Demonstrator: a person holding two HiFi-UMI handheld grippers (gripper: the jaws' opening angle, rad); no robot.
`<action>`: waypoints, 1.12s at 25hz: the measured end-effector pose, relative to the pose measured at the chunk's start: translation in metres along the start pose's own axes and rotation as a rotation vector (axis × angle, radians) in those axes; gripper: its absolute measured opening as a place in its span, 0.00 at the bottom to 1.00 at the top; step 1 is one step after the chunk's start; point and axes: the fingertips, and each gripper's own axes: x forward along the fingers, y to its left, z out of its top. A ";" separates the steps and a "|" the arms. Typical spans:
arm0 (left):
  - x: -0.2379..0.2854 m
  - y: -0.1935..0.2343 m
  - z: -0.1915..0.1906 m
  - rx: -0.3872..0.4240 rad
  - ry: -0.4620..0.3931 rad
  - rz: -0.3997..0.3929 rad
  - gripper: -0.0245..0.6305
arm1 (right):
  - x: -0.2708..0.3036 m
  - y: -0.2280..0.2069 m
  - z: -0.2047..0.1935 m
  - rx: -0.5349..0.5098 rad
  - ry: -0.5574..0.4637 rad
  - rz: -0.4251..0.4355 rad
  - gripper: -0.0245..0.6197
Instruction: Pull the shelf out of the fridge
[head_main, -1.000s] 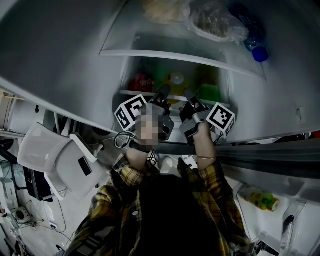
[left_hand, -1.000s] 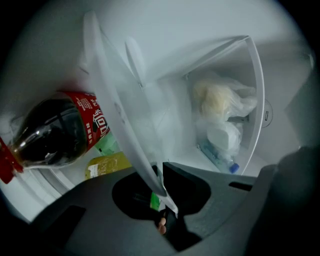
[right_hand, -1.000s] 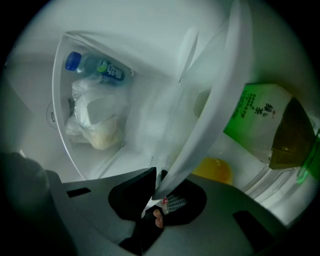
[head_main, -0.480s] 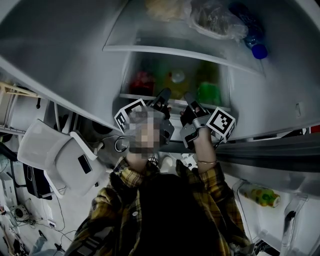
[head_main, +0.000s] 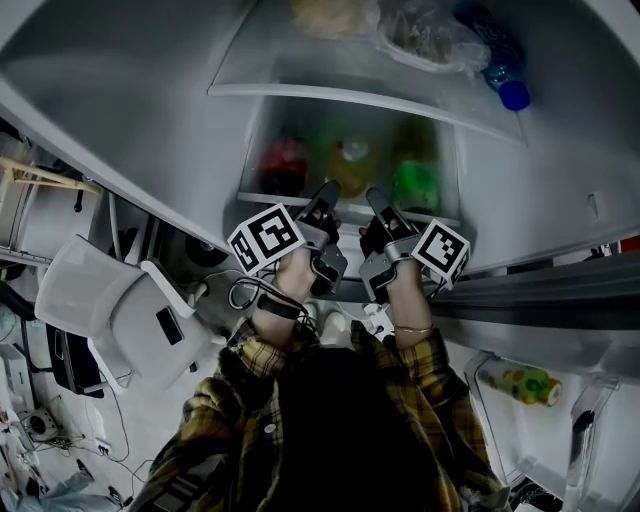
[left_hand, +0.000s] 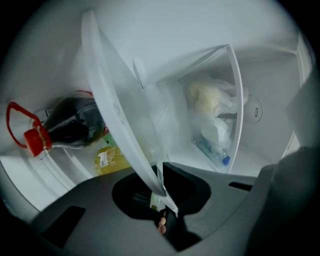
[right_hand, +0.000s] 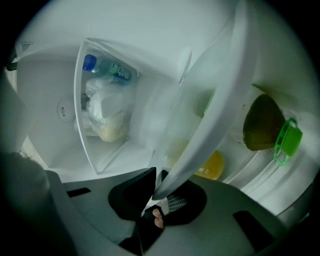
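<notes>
The fridge's lower glass shelf (head_main: 270, 192) has a white front trim. In the head view both grippers reach to that trim side by side. My left gripper (head_main: 328, 190) is shut on the trim left of centre, and my right gripper (head_main: 372, 196) is shut on it just to the right. In the left gripper view the shelf trim (left_hand: 117, 100) runs slantwise down into the left gripper (left_hand: 162, 194), pinched between the jaws. In the right gripper view the shelf trim (right_hand: 215, 105) ends pinched in the right gripper (right_hand: 157, 192).
Under the shelf lie a dark red-capped bottle (left_hand: 70, 125), a yellow bottle (left_hand: 112, 157) and a green-capped bottle (right_hand: 267, 125). The upper shelf (head_main: 350, 95) carries plastic bags (head_main: 420, 30) and a blue-capped bottle (head_main: 505, 85). A white chair (head_main: 120, 310) stands at the left; a door bin (head_main: 525, 385) holds a bottle.
Both grippers keep their hold on the shelf's front trim and have hardly moved. The head view has shifted slightly.
</notes>
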 end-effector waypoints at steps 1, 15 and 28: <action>-0.001 0.000 -0.001 0.000 0.000 0.000 0.11 | -0.001 0.000 -0.001 0.000 0.001 0.000 0.12; -0.024 -0.003 -0.017 0.000 0.000 -0.003 0.11 | -0.022 0.004 -0.018 -0.021 0.019 0.011 0.12; -0.045 -0.006 -0.033 0.004 0.017 -0.012 0.11 | -0.041 0.011 -0.034 -0.034 0.027 0.040 0.12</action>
